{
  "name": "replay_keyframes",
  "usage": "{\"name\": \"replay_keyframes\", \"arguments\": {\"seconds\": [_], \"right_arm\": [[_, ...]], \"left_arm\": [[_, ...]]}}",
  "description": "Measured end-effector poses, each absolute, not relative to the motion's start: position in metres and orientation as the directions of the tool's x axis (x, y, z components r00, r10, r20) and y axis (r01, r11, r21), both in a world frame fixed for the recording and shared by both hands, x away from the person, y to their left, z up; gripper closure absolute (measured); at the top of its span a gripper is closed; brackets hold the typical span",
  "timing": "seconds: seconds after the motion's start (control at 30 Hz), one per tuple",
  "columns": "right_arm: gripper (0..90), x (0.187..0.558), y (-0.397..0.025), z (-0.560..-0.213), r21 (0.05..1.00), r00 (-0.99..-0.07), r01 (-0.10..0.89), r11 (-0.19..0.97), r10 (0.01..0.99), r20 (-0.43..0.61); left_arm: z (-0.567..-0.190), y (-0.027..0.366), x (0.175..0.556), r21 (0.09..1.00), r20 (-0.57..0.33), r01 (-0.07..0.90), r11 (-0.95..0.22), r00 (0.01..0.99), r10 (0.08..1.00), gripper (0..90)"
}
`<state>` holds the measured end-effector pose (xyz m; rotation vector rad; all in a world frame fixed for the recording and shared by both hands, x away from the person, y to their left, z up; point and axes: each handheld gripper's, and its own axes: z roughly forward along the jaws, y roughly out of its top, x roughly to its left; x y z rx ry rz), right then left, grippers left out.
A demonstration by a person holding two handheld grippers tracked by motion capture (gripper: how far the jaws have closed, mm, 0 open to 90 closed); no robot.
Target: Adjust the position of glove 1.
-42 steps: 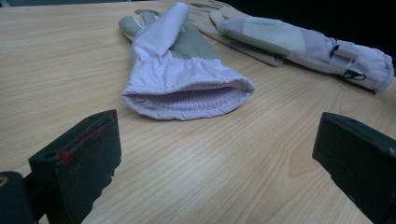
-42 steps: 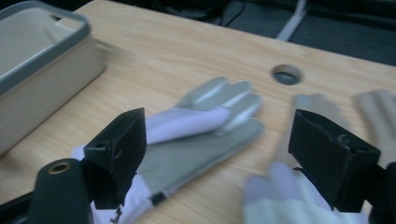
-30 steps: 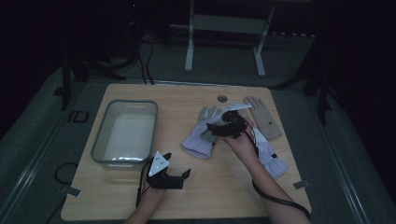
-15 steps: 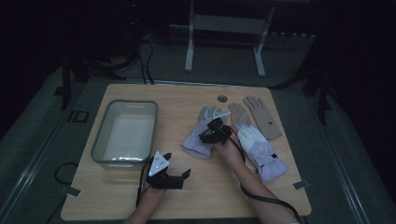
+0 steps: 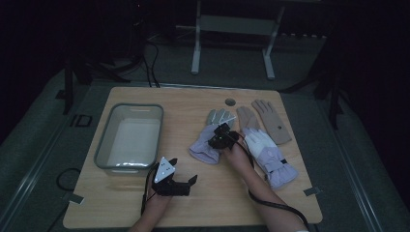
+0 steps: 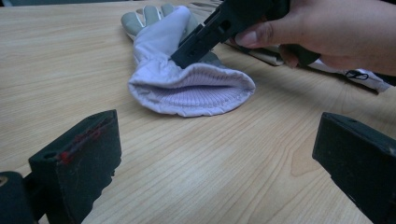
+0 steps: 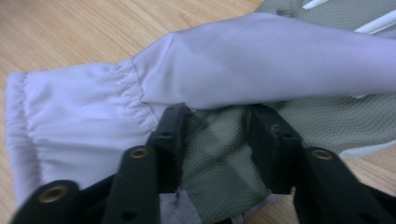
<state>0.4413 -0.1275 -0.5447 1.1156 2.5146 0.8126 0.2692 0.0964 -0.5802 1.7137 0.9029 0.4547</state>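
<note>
A lavender glove with a grey mesh palm lies mid-table, cuff toward me. My right gripper rests on it. In the right gripper view the jaws pinch a bunched fold of the glove's grey mesh between them, right gripper shut on it. My left gripper sits near the front edge, open and empty. In the left gripper view its jaws stand wide apart, left gripper, facing the glove's open cuff with the right hand above it.
A clear plastic bin stands at the left. A second lavender glove lies to the right of my right hand, and two tan gloves lie behind it. A small round hole is near the table's back edge.
My right gripper has moved left from between the two lavender gloves onto the left glove's palm and lowered onto it. The left gripper has stayed put.
</note>
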Motion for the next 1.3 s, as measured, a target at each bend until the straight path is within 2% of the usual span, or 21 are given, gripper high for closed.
{"name": "replay_keyframes", "arguments": {"seconds": [0.13,0.27,0.5,0.9,1.1,1.3], "right_arm": [[81.1,0.442,-0.125,-0.540,0.564,-0.685,0.585,0.582,0.728,-0.040],[86.1,0.436,-0.123,-0.534,0.576,-0.690,0.548,0.607,0.717,-0.099],[86.6,0.424,-0.143,-0.509,0.639,-0.761,0.453,0.622,0.643,-0.086],[86.6,0.368,-0.170,-0.479,0.651,-0.849,0.251,0.717,0.486,-0.207],[86.4,0.350,-0.175,-0.493,0.630,-0.864,0.220,0.745,0.449,-0.229],[84.9,0.354,-0.179,-0.524,0.582,-0.869,0.273,0.766,0.456,-0.192]], "left_arm": [[-0.580,0.097,0.269,0.932,-0.143,0.343,-0.112,0.636,0.758,1.4],[-0.580,0.097,0.269,0.932,-0.143,0.344,-0.113,0.636,0.758,1.4],[-0.580,0.097,0.270,0.932,-0.142,0.344,-0.113,0.634,0.760,1.4],[-0.580,0.096,0.269,0.933,-0.139,0.340,-0.114,0.634,0.761,1.4],[-0.580,0.097,0.270,0.933,-0.137,0.340,-0.115,0.635,0.760,1.4],[-0.580,0.097,0.270,0.933,-0.142,0.342,-0.112,0.634,0.760,1.4]]}}
